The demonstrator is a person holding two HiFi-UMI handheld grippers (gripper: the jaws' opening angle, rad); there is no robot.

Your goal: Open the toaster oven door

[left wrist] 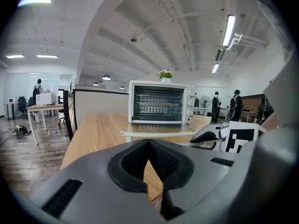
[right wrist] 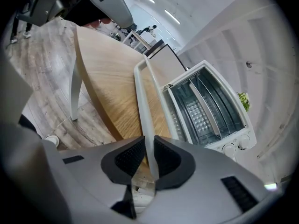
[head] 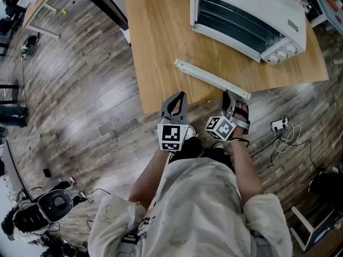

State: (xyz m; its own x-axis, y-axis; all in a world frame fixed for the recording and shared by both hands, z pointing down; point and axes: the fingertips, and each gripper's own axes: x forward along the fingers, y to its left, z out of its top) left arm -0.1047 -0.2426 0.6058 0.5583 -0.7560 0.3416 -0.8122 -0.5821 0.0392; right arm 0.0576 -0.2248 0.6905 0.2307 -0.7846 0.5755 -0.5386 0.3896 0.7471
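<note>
Already the door of the toaster oven, at 1 o'clock on the counter, lies flat open; right gripper fingers pinch its handle, left gripper fingers meet, empty.

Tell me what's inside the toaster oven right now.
With the door down, the toaster oven shows a wire rack across its middle and bars above it; no food is visible. The floor beneath the rack is too dark to make out.
</note>
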